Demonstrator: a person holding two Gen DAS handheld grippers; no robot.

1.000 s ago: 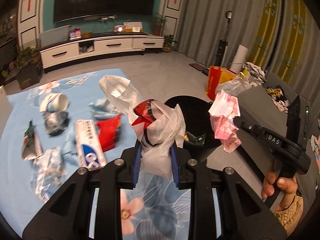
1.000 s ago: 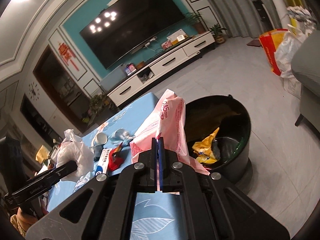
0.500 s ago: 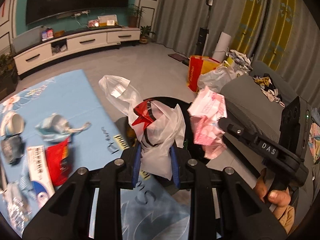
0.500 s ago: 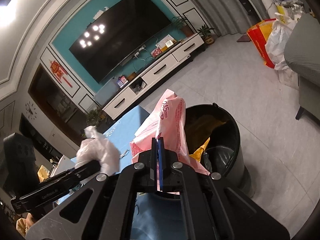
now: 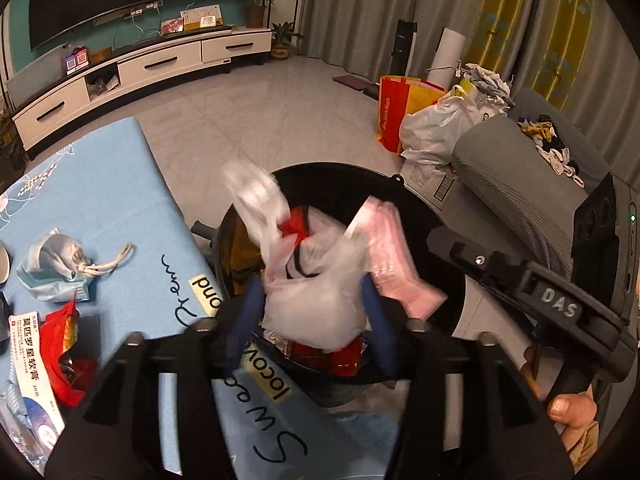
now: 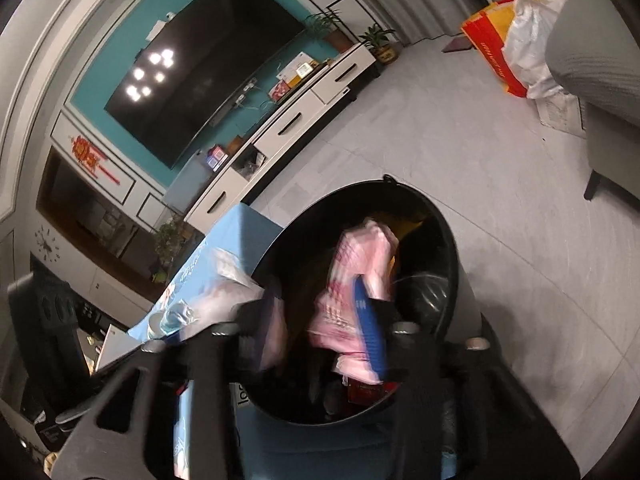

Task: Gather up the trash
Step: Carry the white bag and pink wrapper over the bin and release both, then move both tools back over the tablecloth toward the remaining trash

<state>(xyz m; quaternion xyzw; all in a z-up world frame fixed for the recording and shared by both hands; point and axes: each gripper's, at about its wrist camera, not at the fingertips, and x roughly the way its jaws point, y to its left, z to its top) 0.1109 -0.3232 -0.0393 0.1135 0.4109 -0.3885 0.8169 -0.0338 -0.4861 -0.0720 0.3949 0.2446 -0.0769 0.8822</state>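
The left wrist view takes in the blue tablecloth (image 5: 100,200) with the trash left on it: a crumpled light-blue mask (image 5: 56,264), a red wrapper (image 5: 64,344) and a white packet with printed text (image 5: 32,376). It also shows the right gripper from the side, a black body marked DAS, with the person's hand (image 5: 568,404) wrapped round its handle. None of that table trash is clear in the right wrist view, where the cloth shows only as a narrow blue strip and the left gripper's body is a dark shape at the left edge. What the right wrist view adds is the television (image 6: 200,64) on the teal wall, the clock (image 6: 47,245) beside it, and a deeper look down into the black bin (image 6: 436,216), where red wrappers lie at the bottom.

The left gripper (image 5: 312,312) is above the bin (image 5: 320,172); its jaws have just been opening, and the blue fingers (image 5: 248,312) now stand apart on either side of the white plastic bag (image 5: 316,304). The bag with its red patch sits between them, blurred, over the bin's mouth; whether the pads still touch it I cannot tell for sure, but they no longer pinch it.

The right gripper (image 6: 320,332) also has jaws that have just been opening. The pink wrapper (image 6: 352,280) hangs between the spread fingers, lying against the right blue pad (image 6: 366,332), blurred, inside the bin's rim. In the left wrist view the same pink wrapper (image 5: 392,264) sits just beside the white bag
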